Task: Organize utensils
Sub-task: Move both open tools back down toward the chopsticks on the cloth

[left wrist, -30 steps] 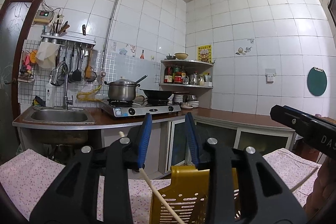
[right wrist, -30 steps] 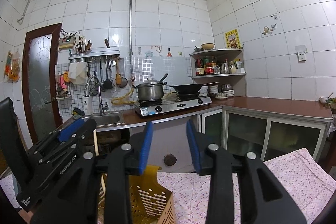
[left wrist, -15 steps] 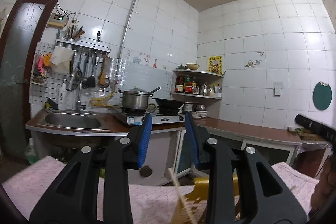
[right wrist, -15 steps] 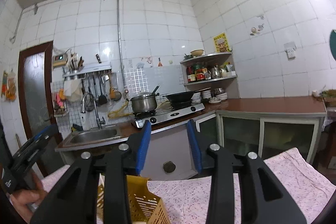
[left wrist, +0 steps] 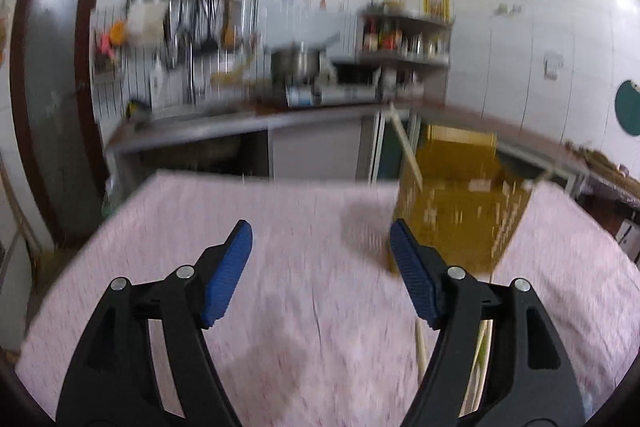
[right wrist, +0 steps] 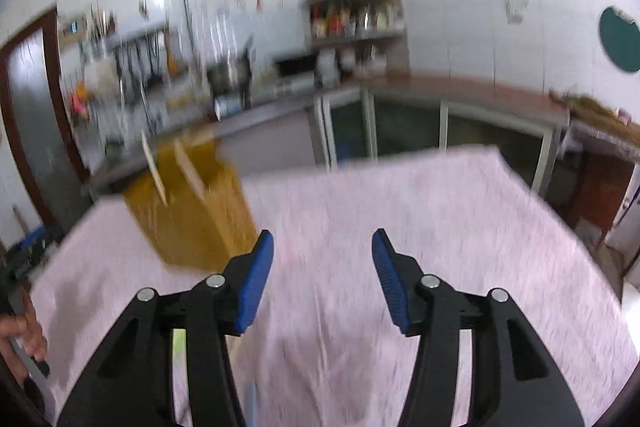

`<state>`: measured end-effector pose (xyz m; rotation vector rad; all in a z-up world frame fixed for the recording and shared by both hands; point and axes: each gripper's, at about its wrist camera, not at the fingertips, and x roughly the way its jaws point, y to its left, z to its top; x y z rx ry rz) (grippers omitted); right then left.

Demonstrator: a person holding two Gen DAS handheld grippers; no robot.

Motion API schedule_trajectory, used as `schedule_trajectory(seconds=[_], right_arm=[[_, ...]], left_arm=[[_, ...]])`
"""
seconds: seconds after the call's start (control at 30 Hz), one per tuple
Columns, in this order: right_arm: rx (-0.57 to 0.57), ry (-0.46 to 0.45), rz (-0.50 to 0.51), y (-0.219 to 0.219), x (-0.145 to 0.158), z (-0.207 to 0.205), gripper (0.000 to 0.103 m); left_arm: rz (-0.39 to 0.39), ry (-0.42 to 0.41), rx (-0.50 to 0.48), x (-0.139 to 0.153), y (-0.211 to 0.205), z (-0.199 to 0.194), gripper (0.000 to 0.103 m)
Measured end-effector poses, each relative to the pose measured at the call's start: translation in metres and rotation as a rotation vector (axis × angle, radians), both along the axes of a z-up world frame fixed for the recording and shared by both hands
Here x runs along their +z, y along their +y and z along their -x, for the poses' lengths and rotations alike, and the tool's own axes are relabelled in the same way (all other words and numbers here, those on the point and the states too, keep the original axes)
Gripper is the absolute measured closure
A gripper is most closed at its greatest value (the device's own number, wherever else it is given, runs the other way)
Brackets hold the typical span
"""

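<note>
1. Both grippers, left (left wrist: 320,275) and right (right wrist: 322,281), have just spread, empty, and dipped toward the worktop (left wrist: 280,227).
2. Chopsticks (right wrist: 154,167) stand in the yellow basket (right wrist: 188,215); more utensils (left wrist: 420,343) lie below, likely next.

You're in a home kitchen. White-tiled walls; a long counter (left wrist: 248,121) carries a gas stove (left wrist: 332,93) with a steel pot (left wrist: 294,63). Left of the stove hang utensils (left wrist: 200,23); right of it, a corner shelf (left wrist: 404,39) of bottles.

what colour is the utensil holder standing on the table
Mustard yellow; the utensil holder shows best in the left wrist view.
</note>
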<state>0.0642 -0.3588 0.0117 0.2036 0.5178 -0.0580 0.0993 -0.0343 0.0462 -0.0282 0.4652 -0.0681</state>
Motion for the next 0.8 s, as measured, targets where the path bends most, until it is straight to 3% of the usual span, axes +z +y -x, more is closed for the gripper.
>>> schedule_trajectory(seconds=[0.17,0.47,0.6,0.8], right_arm=[[0.06,0.153,0.04,0.024,-0.04,0.005,0.053],[0.15,0.279,0.09,0.058,-0.071,0.008,0.053],[0.168,0.31,0.092,0.068,-0.078,0.005,0.056],[0.14,0.269,0.024,0.061,-0.065,-0.006,0.056]], left_arm=[[-0.041,0.125,-0.041,-0.029,-0.008,0.0,0.033],[-0.046,0.255,-0.113,-0.054,-0.029,-0.002,0.033],[-0.076,0.285,-0.132,-0.063,-0.044,-0.002,0.033],[-0.085,0.308,-0.143,-0.063,-0.054,-0.007,0.033]])
